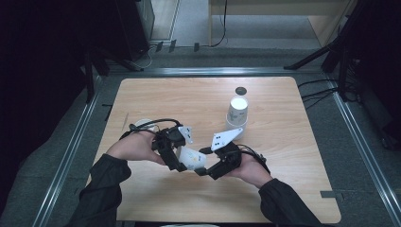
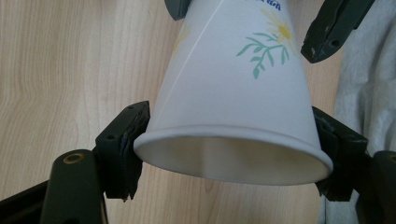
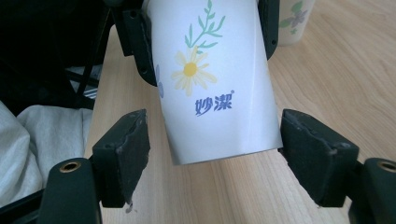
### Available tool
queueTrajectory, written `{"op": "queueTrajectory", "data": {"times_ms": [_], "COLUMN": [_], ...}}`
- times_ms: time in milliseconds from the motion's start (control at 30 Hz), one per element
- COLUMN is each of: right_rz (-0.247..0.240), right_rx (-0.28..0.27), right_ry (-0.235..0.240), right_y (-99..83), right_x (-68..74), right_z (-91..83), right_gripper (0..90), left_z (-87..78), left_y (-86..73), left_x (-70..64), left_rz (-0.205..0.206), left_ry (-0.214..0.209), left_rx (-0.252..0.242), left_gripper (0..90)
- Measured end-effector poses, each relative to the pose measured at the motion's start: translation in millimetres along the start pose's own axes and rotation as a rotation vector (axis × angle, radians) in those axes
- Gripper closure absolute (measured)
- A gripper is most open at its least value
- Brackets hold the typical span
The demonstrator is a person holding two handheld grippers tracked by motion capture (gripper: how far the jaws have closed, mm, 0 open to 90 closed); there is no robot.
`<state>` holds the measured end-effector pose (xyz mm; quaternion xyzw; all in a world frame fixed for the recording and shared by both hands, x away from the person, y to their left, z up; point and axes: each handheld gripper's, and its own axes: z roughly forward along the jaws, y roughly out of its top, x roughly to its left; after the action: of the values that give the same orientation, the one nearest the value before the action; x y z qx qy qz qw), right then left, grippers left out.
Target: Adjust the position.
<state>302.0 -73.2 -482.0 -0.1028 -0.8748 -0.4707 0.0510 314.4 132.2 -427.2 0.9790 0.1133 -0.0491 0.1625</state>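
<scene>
The tabletop (image 1: 156,99) is a broad slab of pale wood with rounded corners, mostly bare, so there is open room to the left and toward the far edge; its near edge runs close under the person's sleeves, and its right edge lies well apart from the work. Beyond the hands stands a stack of paper cups (image 1: 236,113), upside down, with a small dark disc (image 1: 240,90) just behind it; another white thing, perhaps a cup, sits by the left wrist, too hidden to be sure.

Between the two hands, held above the wood near the front, is the daisy-printed paper cup (image 1: 191,158), lying tilted; it looks light, thin-walled and easily crushed, and its smooth sides may slip. The left gripper (image 2: 232,149) pinches it across the rolled rim, jaws pressed to both sides, which I judge the stiffest place to hold. The right gripper (image 3: 212,154) is spread around the narrow base end, pads standing just clear of the wall; a gentle close low at the base seems safest.
</scene>
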Motion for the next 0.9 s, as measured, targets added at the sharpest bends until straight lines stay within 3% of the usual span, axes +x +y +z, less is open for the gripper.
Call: {"op": "queueTrajectory", "data": {"times_ms": [100,300,900], "right_rz": [0.003,-0.014,-0.055], "right_rx": [0.008,0.028,0.068], "right_ry": [0.015,0.041,0.034], "right_y": [1.2,4.0,5.4], "right_x": [-1.7,0.5,4.3], "right_z": [6.0,16.2,24.3], "right_gripper": [25.8,26.0,33.3], "left_z": [0.4,2.8,6.1], "left_y": [-1.1,-2.3,-1.6], "left_x": [-1.7,-6.2,-9.3], "left_rz": [-0.005,0.025,0.051], "left_ry": [0.000,0.016,0.011], "left_rx": [0.005,0.027,0.041], "left_gripper": [24.4,24.3,22.4]}}
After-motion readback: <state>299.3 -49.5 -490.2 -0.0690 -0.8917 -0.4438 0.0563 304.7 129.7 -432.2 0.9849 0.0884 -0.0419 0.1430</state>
